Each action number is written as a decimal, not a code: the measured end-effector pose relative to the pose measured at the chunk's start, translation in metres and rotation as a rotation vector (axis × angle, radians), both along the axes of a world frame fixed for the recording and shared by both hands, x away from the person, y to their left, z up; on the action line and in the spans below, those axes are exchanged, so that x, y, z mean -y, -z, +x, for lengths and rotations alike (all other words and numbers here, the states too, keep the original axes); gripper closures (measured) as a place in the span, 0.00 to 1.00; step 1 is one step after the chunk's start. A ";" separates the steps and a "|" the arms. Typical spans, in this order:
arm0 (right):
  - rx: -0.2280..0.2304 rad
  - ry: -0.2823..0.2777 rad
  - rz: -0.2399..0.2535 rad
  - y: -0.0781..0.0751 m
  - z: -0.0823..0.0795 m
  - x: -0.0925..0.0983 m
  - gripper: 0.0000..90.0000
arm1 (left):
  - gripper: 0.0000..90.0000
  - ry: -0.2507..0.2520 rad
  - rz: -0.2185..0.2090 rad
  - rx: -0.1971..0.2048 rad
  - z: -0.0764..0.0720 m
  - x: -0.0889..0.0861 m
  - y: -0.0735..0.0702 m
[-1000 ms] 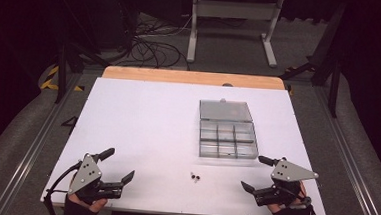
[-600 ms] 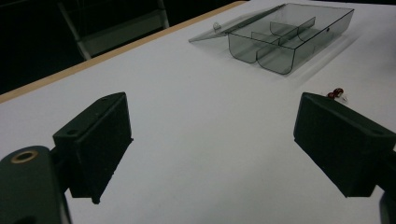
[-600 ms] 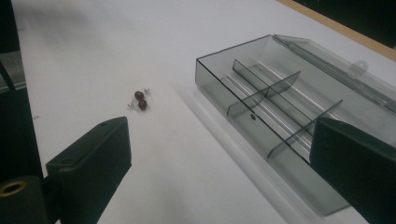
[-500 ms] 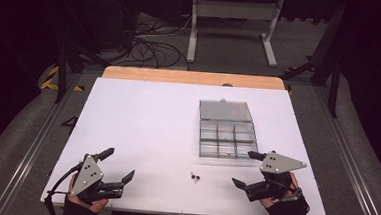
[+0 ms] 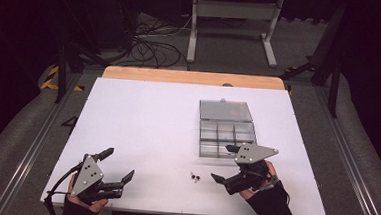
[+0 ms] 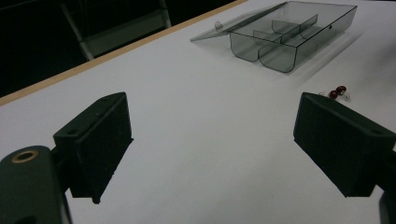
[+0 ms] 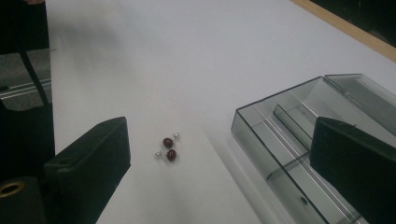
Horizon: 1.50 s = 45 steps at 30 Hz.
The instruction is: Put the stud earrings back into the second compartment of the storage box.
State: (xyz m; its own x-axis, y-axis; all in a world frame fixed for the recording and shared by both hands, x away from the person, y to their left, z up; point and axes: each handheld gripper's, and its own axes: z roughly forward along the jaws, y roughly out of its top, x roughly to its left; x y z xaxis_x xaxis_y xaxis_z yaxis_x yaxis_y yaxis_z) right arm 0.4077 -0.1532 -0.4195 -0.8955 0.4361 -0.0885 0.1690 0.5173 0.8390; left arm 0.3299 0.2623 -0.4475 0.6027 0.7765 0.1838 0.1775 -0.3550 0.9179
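Tongs on the right [image 5: 223, 163], spread wide, are best lowered squarely over one dark red bead [image 7: 167, 142], not both.

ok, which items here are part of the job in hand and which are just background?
In play:
- two small dark-red beads with silver posts
- clear grey plastic compartment box, lid open
- right gripper, open, nearest the beads
- left gripper, open

Lying about:
- white table top
- black cables on the floor
- grey metal stand
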 end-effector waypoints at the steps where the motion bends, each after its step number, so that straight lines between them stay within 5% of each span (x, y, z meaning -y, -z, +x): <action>1: -0.002 -0.004 -0.003 0.000 0.001 -0.003 0.06 | 0.13 0.000 0.000 0.000 0.000 0.000 0.000; 26: -0.014 -0.114 -0.042 0.001 0.008 -0.065 0.06 | 0.13 -0.003 0.011 -0.012 0.001 0.000 0.001; 33: -0.042 -0.121 -0.043 0.003 0.011 -0.068 0.06 | 0.13 -0.005 0.013 -0.009 0.002 0.001 0.001; 39: -0.090 -0.120 -0.046 0.004 0.014 -0.069 0.14 | 0.13 -0.008 0.012 -0.013 0.002 0.001 0.002; 45: -0.130 -0.089 -0.133 0.011 0.019 -0.074 0.28 | 0.13 -0.009 0.010 -0.005 0.001 0.001 0.002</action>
